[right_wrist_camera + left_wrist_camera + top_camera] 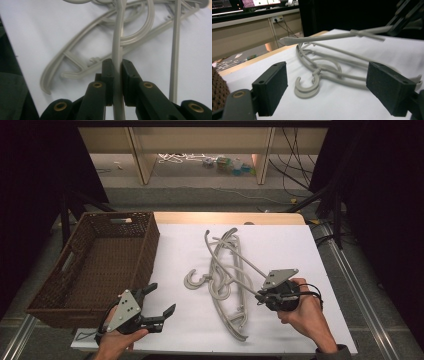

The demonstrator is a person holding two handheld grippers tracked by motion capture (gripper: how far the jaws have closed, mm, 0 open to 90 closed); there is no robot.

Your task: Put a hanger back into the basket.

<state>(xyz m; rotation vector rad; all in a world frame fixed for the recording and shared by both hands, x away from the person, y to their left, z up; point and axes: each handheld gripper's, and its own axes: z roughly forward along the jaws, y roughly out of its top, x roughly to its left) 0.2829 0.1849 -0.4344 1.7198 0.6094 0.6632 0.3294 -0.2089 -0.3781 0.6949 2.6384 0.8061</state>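
Grey plastic clothes hangers (227, 280) lie tangled in a pile on a white table (300, 250), so overlapped that their number is hard to make out. From the high view, the right gripper (261, 295) sits at the pile's right edge, held by a hand (300, 312) reaching in from the bottom, wrist cut off by the frame. The right gripper view shows what the high view cannot: the jaws are closed tight on one hanger's thin arm (117, 50), which runs straight up between them. The left gripper (160, 301), near the table's front left, has its jaws spread wide and holds nothing. Its own view looks across at two stacked hooks (308, 86) lying flat, with one hanger arm (332, 37) raised off the table behind them. A brown wicker basket (147, 245) stands just left of the table.
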